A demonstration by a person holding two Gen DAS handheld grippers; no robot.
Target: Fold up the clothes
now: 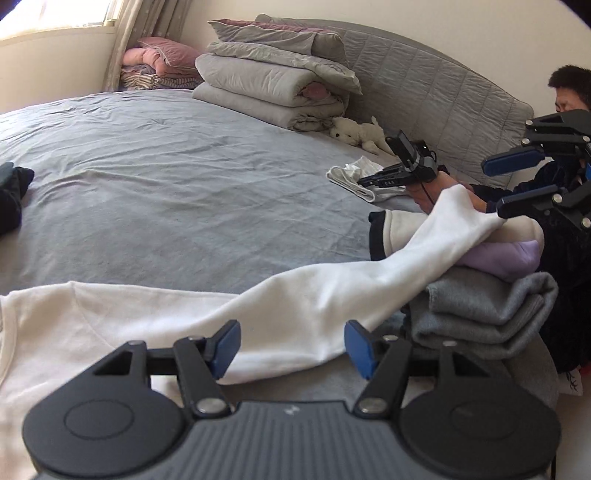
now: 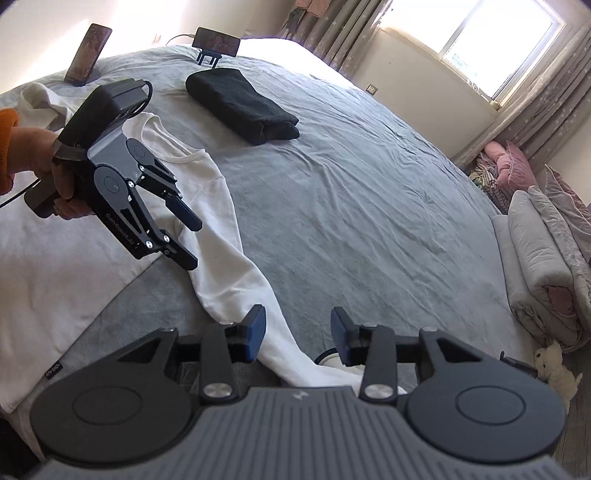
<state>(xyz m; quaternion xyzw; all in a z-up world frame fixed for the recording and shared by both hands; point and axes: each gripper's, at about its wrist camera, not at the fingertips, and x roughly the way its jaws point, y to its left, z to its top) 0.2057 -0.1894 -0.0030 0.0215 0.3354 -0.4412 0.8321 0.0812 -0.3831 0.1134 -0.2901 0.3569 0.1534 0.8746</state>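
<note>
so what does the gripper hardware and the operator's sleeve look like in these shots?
Both units match: the left hand-held gripper and right hand-held gripper have black linkage arms with silver pivot bolts, blue finger pads, round black hubs and a ribbed grey body. The left carries white "GenRobot.AI" lettering, a black cable and a black boxy top module. An orange sleeve cuff shows.

Home bedroom. Indicated by: bed (image 1: 147, 177) covered with grey sheet, filling mid-frame; padded headboard (image 1: 424, 92) at upper right; folded quilts (image 1: 273, 85) stacked top centre; soft toy (image 1: 356, 134) beside them; curtained window (image 2: 491, 33) seen upper right.
</note>
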